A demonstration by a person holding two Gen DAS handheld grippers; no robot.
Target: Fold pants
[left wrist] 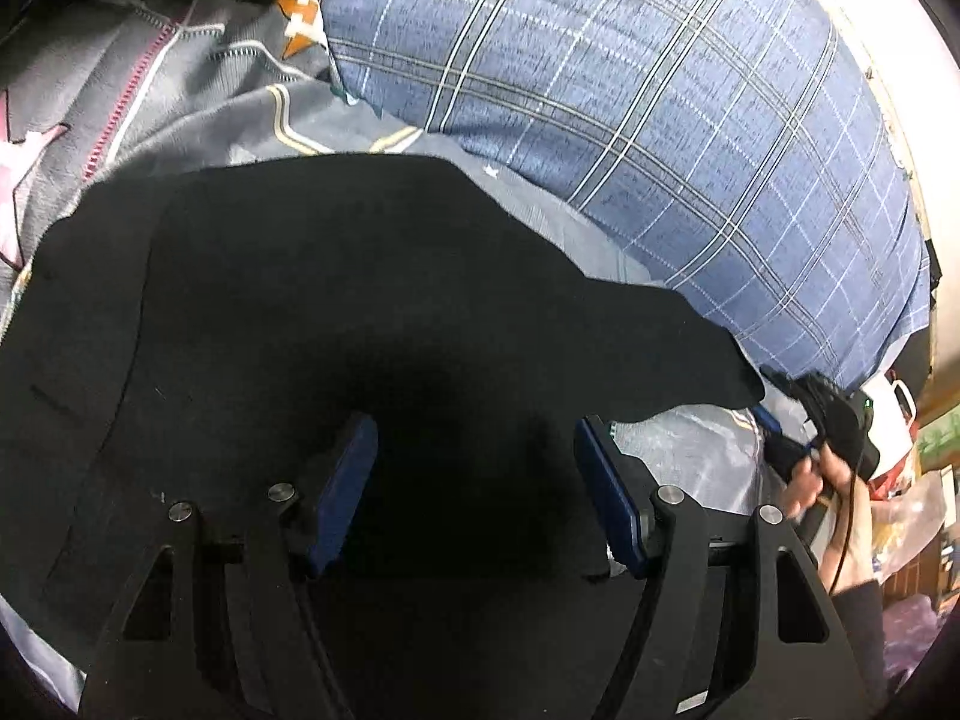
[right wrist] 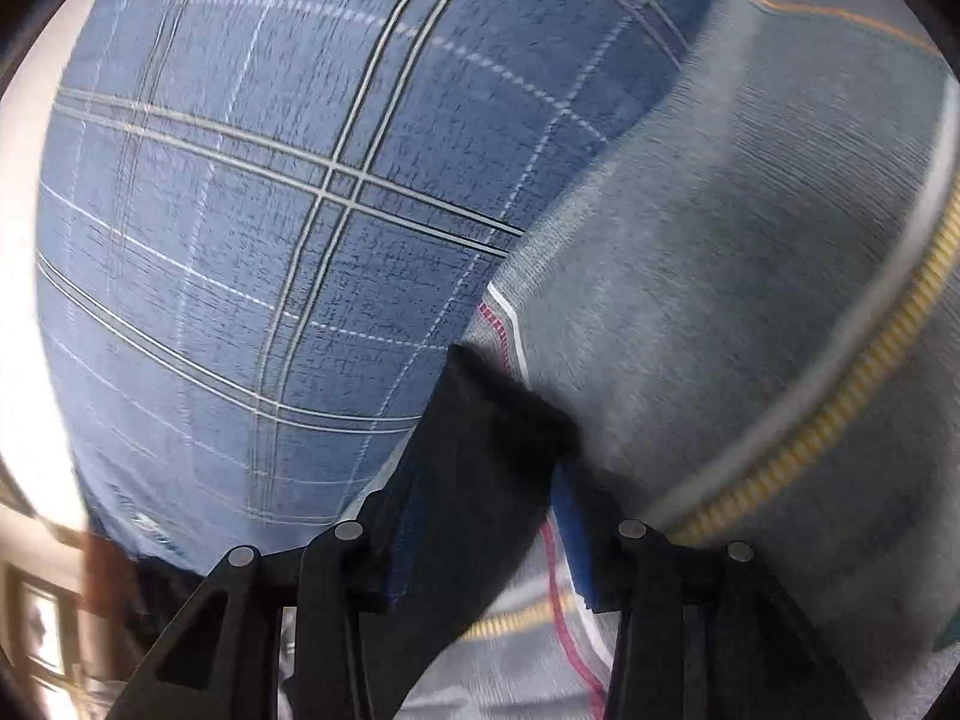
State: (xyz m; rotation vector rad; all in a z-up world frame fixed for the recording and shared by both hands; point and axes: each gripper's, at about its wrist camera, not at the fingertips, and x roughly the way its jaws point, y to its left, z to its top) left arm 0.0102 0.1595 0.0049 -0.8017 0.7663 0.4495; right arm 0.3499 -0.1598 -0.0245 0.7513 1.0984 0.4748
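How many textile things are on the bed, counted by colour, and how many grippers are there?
Black pants: 1
Blue plaid pillow: 1
Grey blanket with zigzag lines: 1
Grippers: 2, the left gripper and the right gripper, which has a corner of the pants between its pads
Total: 5

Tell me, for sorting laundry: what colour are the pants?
Black pants, clearest in the left wrist view.

Black pants (left wrist: pixel 336 312), blue plaid pillow (left wrist: pixel 630 90), grey blanket (right wrist: pixel 720 252) with yellow stitching
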